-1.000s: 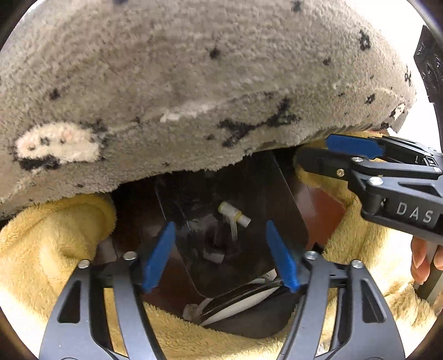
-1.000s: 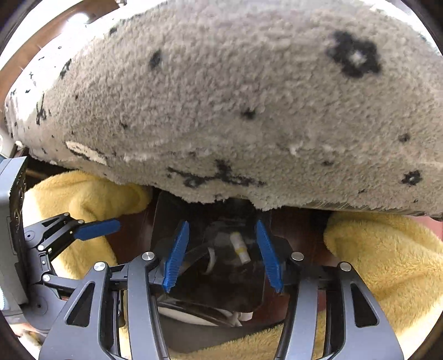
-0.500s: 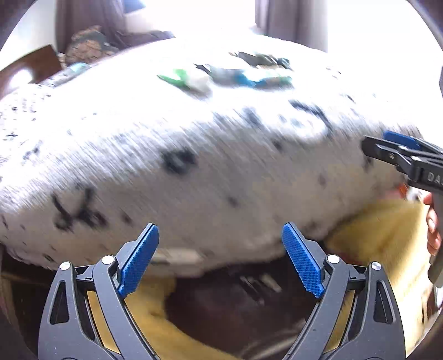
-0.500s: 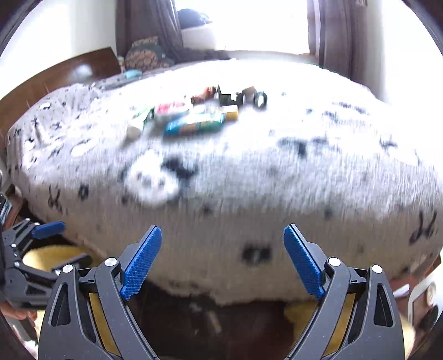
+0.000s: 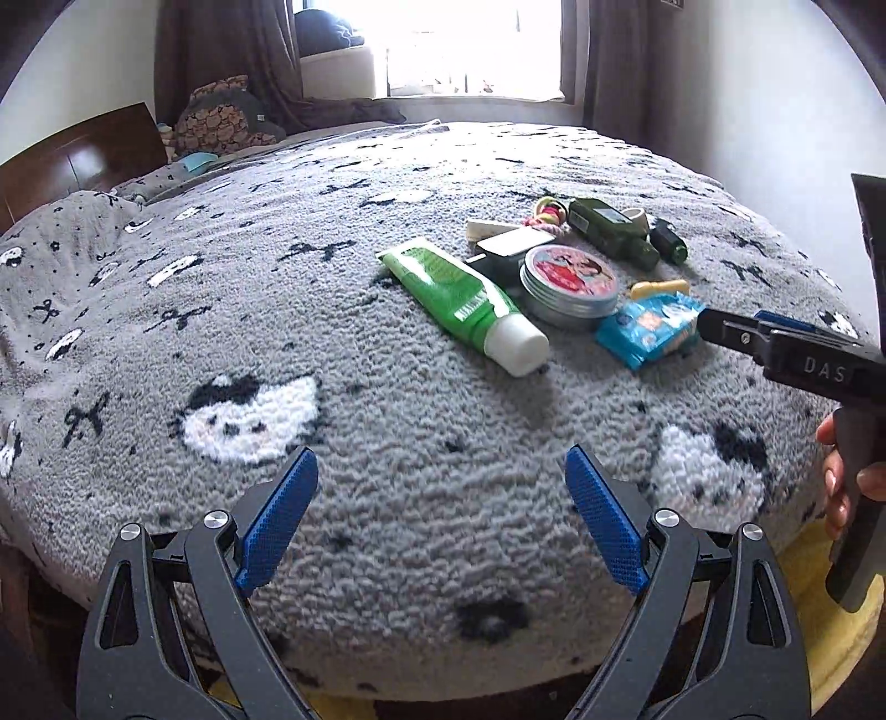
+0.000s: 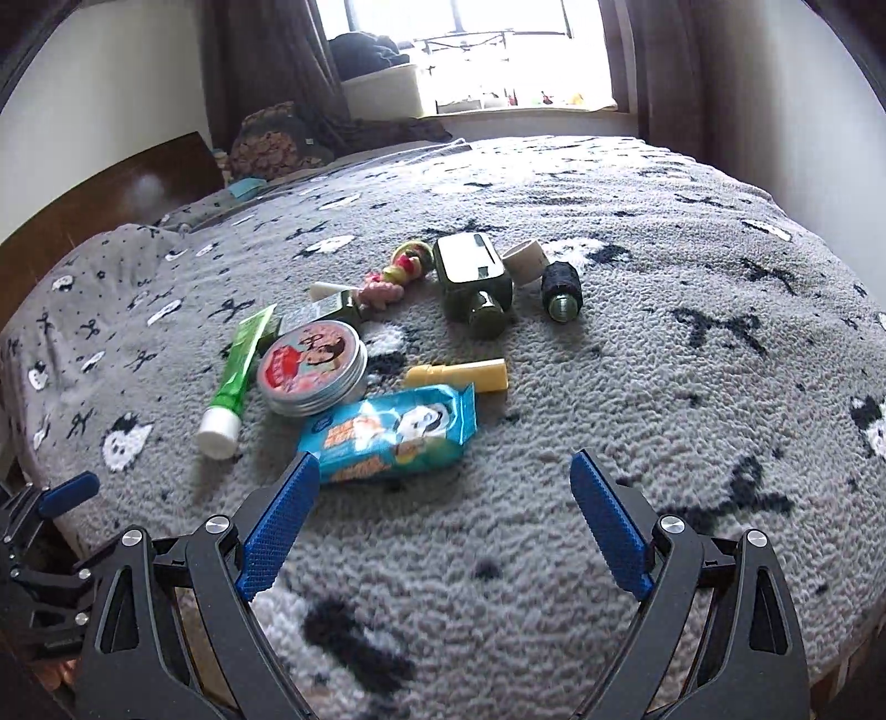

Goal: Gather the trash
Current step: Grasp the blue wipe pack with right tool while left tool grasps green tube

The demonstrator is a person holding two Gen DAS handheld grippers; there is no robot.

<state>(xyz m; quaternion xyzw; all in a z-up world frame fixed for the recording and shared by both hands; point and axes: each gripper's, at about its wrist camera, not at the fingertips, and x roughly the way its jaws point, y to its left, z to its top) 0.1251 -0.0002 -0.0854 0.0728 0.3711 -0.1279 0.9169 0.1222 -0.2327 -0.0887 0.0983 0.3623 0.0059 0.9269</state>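
A cluster of small items lies on a grey patterned blanket [image 5: 332,343] on a bed. It holds a green tube with a white cap [image 5: 465,302] [image 6: 232,382], a round tin [image 5: 570,282] [image 6: 313,368], a blue snack wrapper [image 5: 648,329] [image 6: 387,432], a yellow stick [image 6: 457,375], a dark green bottle [image 6: 476,282] and a small black bottle [image 6: 560,288]. My left gripper [image 5: 443,526] is open and empty at the bed's near edge. My right gripper [image 6: 446,526] is open and empty, its left pad [image 6: 277,531] close in front of the wrapper.
A wooden headboard [image 5: 72,160] and pillows [image 5: 221,116] stand at the far left. A window with dark curtains [image 6: 482,50] is behind the bed. A yellow towel [image 5: 819,637] shows below the bed's edge at the right.
Both grippers have risen from below the bed's edge, where they looked at a dark bin, to above the blanket. Both sets of jaws have opened wider.
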